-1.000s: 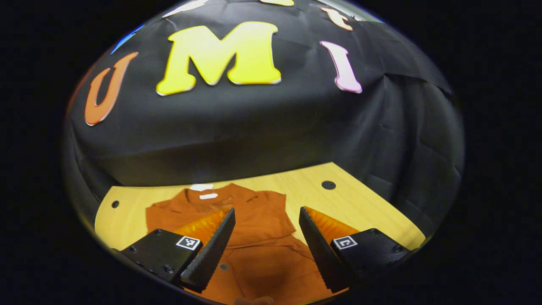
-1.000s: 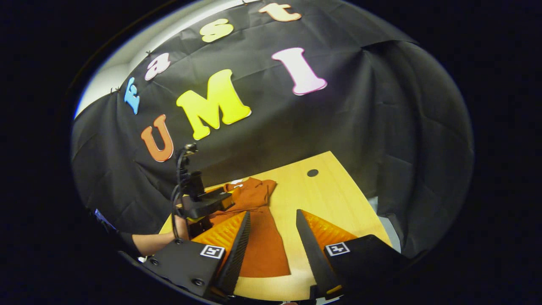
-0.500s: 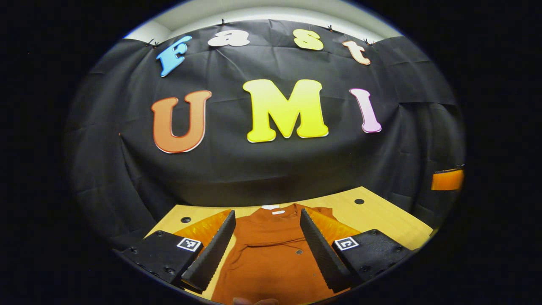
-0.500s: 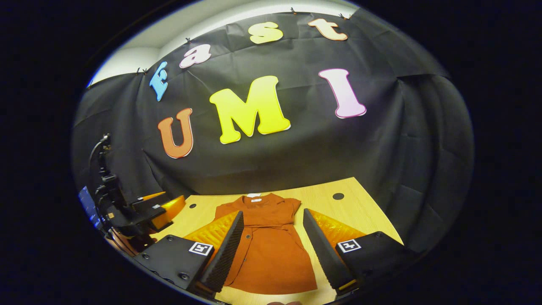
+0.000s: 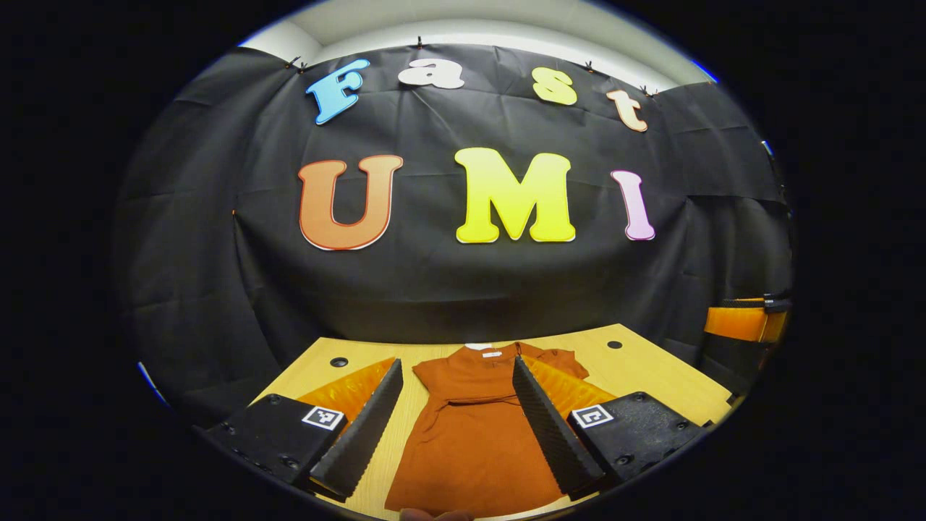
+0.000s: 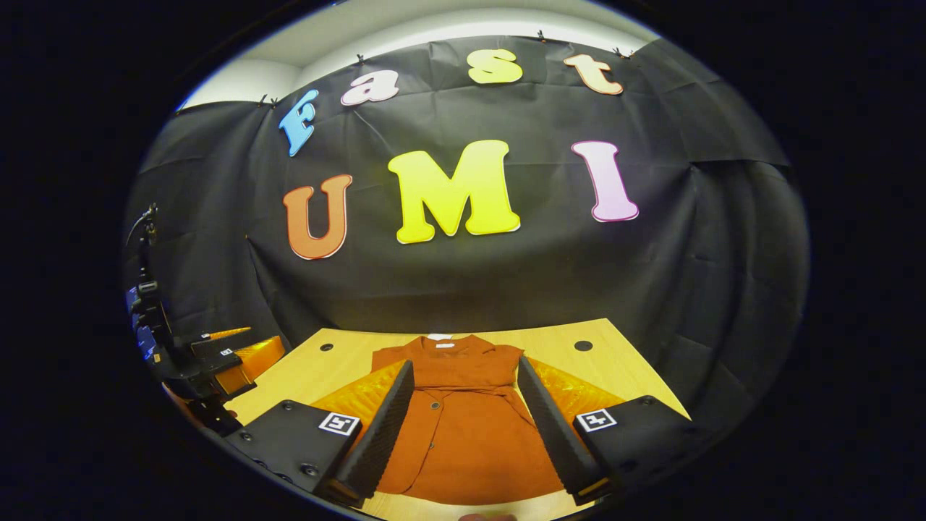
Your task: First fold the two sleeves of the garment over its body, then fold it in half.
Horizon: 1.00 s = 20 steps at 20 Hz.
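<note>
A rust-orange buttoned garment (image 5: 474, 441) lies flat on the wooden table (image 5: 651, 376), collar and white label at the far end and hem toward me. In the right gripper view the garment (image 6: 463, 434) looks narrow, with its sleeves lying in over the chest. My left gripper (image 5: 456, 364) hovers open above the near half with nothing between its fingers. My right gripper (image 6: 464, 363) is open too, and also holds nothing. The left gripper (image 6: 217, 358) also appears off the table's left side, and the right gripper (image 5: 745, 322) at the far right.
The table has round holes near its far corners (image 5: 338, 361) (image 5: 614, 344) (image 6: 583, 346). The black booth wall stands close behind the table's far edge. Bare wood (image 6: 318, 369) borders the garment on both sides.
Both grippers have drawn back and up from the garment, so its whole length now shows. In the right gripper view the left gripper has moved from over the garment out to the left.
</note>
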Each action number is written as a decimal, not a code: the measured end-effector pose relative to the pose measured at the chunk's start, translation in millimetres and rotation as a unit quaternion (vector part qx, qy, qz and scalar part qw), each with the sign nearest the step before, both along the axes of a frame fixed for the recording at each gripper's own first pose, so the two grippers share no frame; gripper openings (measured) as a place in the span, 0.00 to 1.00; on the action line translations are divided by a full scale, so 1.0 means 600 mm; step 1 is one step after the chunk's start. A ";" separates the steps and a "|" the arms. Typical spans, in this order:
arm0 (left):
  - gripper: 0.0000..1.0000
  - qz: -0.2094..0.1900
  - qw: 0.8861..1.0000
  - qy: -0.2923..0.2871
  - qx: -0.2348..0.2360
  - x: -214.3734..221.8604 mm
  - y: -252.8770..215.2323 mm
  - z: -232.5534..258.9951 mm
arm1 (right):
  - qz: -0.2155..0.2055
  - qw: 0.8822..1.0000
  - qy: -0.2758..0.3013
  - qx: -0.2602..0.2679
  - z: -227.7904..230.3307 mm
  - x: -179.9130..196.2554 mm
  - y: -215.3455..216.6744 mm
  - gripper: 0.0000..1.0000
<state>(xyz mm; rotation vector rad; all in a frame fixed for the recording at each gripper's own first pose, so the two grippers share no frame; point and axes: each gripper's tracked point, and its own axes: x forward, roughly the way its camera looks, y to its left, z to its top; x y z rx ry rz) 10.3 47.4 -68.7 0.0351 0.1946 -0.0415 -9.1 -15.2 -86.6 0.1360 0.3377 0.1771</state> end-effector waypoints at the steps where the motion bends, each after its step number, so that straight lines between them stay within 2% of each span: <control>1: 0.98 0.001 1.000 0.007 -0.007 -0.001 0.006 -0.005 | 0.001 1.000 0.006 -0.001 -0.007 0.001 0.000 0.93; 6: 0.98 0.006 0.997 0.065 -0.029 -0.012 0.054 -0.077 | 0.000 0.999 0.038 -0.005 -0.056 0.008 -0.030 0.94; 8: 0.98 -0.024 0.991 0.116 -0.059 -0.037 0.053 -0.126 | 0.007 0.998 0.056 -0.012 -0.082 0.002 -0.050 0.94; 10: 0.98 -0.023 0.982 0.168 -0.080 -0.065 0.080 -0.182 | 0.015 0.996 0.083 -0.019 -0.121 -0.009 -0.076 0.94; 12: 0.98 -0.027 0.969 0.228 -0.094 -0.105 0.103 -0.249 | 0.016 0.992 0.121 -0.021 -0.168 -0.029 -0.112 0.94; 13: 0.98 -0.035 0.958 0.264 -0.109 -0.130 0.108 -0.281 | 0.012 0.990 0.140 -0.023 -0.191 -0.037 -0.134 0.94; 17: 0.98 -0.033 0.916 0.346 -0.202 -0.208 0.133 -0.355 | -0.008 0.978 0.206 -0.034 -0.285 -0.076 -0.206 0.94; 18: 0.99 -0.029 0.909 0.358 -0.211 -0.214 0.143 -0.370 | -0.016 0.975 0.220 -0.025 -0.304 -0.085 -0.217 0.90; 20: 0.98 -0.029 0.902 0.370 -0.221 -0.213 0.148 -0.397 | -0.030 0.968 0.248 -0.010 -0.340 -0.097 -0.232 0.91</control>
